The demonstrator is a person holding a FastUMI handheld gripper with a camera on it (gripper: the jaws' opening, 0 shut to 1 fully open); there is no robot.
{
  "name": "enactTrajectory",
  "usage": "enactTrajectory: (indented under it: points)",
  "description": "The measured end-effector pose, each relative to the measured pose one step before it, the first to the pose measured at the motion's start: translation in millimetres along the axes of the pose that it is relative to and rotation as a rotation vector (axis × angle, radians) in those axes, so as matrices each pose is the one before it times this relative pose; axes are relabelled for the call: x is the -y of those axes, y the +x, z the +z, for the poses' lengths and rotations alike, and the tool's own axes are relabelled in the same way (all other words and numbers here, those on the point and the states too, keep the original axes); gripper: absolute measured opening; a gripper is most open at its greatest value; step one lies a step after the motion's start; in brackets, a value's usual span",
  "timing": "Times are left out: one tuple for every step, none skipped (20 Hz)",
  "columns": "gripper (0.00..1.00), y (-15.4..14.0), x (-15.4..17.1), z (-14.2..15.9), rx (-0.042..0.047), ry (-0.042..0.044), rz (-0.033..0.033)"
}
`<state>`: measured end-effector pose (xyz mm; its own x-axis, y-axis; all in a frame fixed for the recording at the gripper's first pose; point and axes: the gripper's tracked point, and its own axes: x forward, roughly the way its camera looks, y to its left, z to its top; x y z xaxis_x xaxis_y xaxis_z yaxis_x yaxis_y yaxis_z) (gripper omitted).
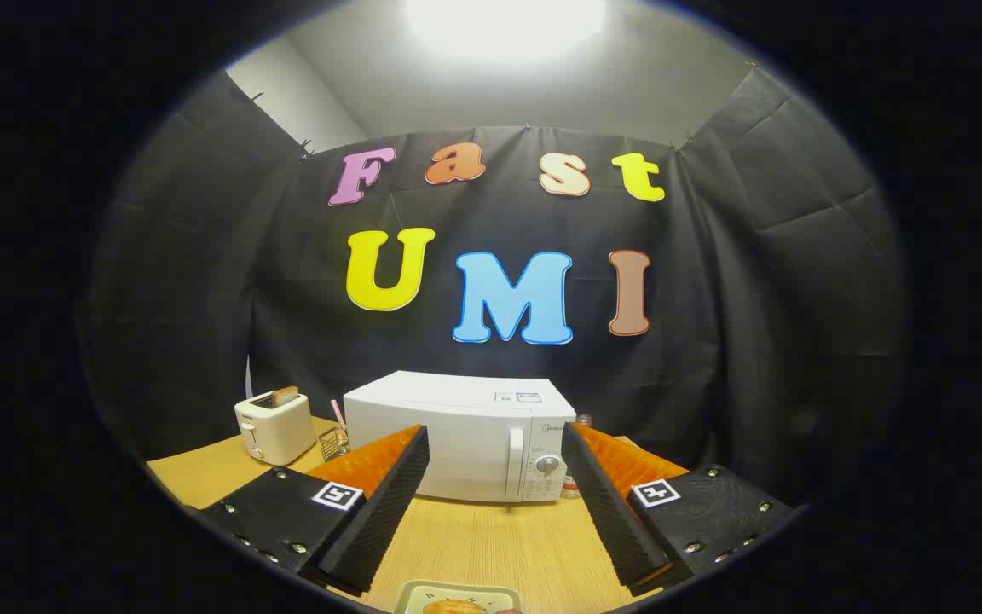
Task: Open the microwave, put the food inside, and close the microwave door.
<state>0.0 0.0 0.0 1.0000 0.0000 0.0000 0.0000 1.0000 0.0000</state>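
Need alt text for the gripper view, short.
The open gripper points at a closed white microwave on a wooden table, with a plate of food between the fingers and a toaster beside the microwave.

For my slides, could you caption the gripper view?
Open gripper faces closed microwave; food plate below fingers.

The microwave [457, 439] stands far on the tabletop [491, 546]; toaster [274, 426] to its left; food plate [457, 597] near, before it.
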Motion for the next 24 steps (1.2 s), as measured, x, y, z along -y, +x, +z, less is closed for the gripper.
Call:
enactTrajectory:
  points:
    - [0.99, 0.42, -0.50, 1.08, 0.00096, 0.00366, 0.00255]
    - [0.99, -0.37, -1.38, 1.42, 0.00317, 0.00532, 0.00772]
    - [0.99, -0.69, -1.06, 2.91, 0.00838, 0.00775, 0.00718]
    - [0.99, 0.08, 1.27, 1.50, 0.00339, 0.00395, -0.00137]
    - [0.99, 0.08, 2.71, 1.67, 0.00343, -0.00080, -0.00319]
    - [0.99, -0.42, 1.62, 0.12, -0.00025, -0.00251, -0.00271]
    - [0.99, 0.38, 1.57, 0.21, 0.00026, -0.00181, -0.00078]
    - [0.99, -0.33, 1.67, 0.63, 0.00154, -0.00055, -0.00257]
    - [0.99, -0.68, 2.48, 0.78, 0.00226, 0.00235, -0.00347]
    - [0.99, 0.26, 1.72, -0.94, -0.00037, 0.00300, -0.00214]
    - [0.99, -0.36, 1.85, -1.26, -0.00245, 0.00373, 0.00074]
    - [0.99, 0.87, 1.97, -1.84, -0.00322, 0.00140, -0.00132]
    - [0.99, 0.23, 1.07, -0.28, -0.00103, 0.00059, 0.00053]
    - [0.99, 1.01, 1.39, -0.55, -0.00080, -0.00066, -0.00027]
    - [0.99, 1.02, 1.69, -0.79, -0.00151, -0.00071, -0.00132]
    - [0.99, 2.04, 0.39, -1.08, 0.00009, 0.00023, 0.00115]
    - [0.99, 2.79, 0.89, 0.31, 0.00148, -0.00053, 0.00179]
    - [0.99, 4.41, -0.04, -1.53, -0.00117, -0.00168, 0.00419]
    - [0.99, 4.17, -0.02, -0.73, -0.00239, -0.00282, 0.00289]
    - [0.99, 5.13, 0.40, -1.84, -0.00334, -0.00214, 0.00067]
    - [0.99, 6.11, 0.69, -1.24, -0.00420, 0.00169, 0.00162]
    - [0.99, 5.77, -0.35, -1.99, -0.00320, 0.00421, 0.00198]
    - [0.99, 7.58, 0.29, -2.39, -0.00526, 0.00494, 0.00226]
    - [0.99, 7.82, 0.18, -3.22, -0.00646, 0.00051, 0.00111]
